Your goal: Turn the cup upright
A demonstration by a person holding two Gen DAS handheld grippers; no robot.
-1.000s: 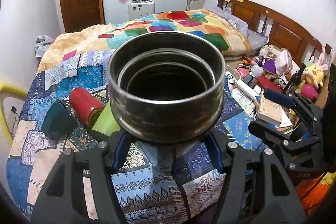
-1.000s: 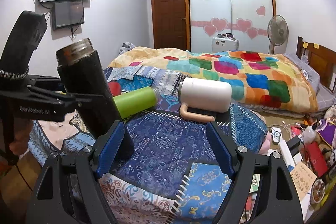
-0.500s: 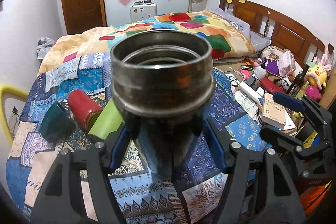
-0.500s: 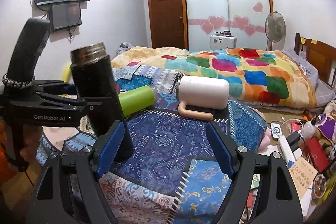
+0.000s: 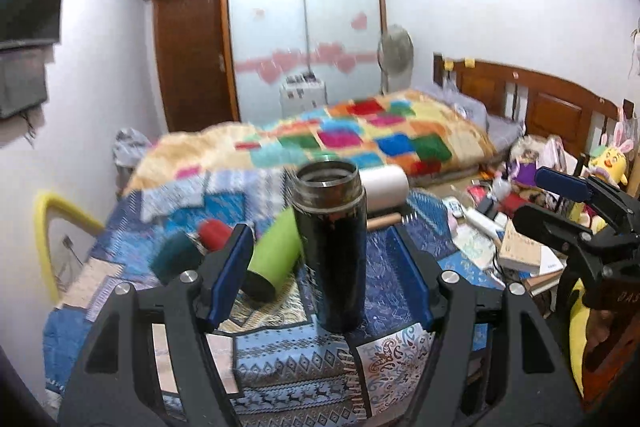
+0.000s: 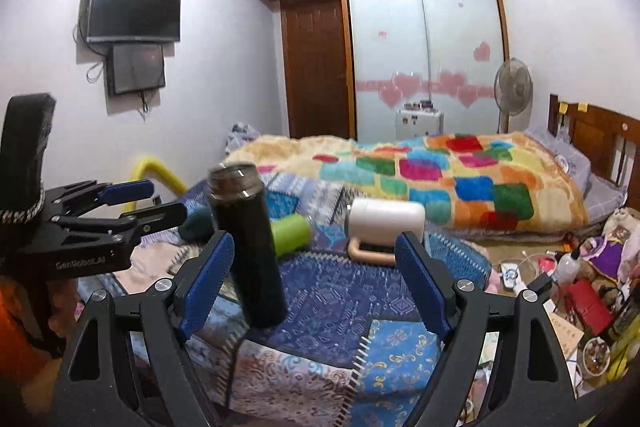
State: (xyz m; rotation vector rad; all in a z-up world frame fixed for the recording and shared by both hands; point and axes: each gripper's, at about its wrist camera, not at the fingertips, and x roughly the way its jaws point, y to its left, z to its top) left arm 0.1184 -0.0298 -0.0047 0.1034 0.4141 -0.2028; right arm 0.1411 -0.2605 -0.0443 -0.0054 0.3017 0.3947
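On patchwork quilt (image 5: 280,379), between my left tongs (image 5: 324,267), black cup (image 5: 332,251) stands up, mouth on top; left tongs spread wide, not touching it; right tongs (image 6: 316,283) spread wide too, holding nothing; cup looks like hard, smooth metal, maybe heavy and slippery; tall and thin on soft quilt, could tip; best grab at middle; green bottle (image 5: 272,255) lies just beside cup; white mug (image 6: 384,219) near.

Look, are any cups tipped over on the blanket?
Yes. The black cup stands upright, but the green cup, the white mug and the red cup lie on their sides on the quilt.
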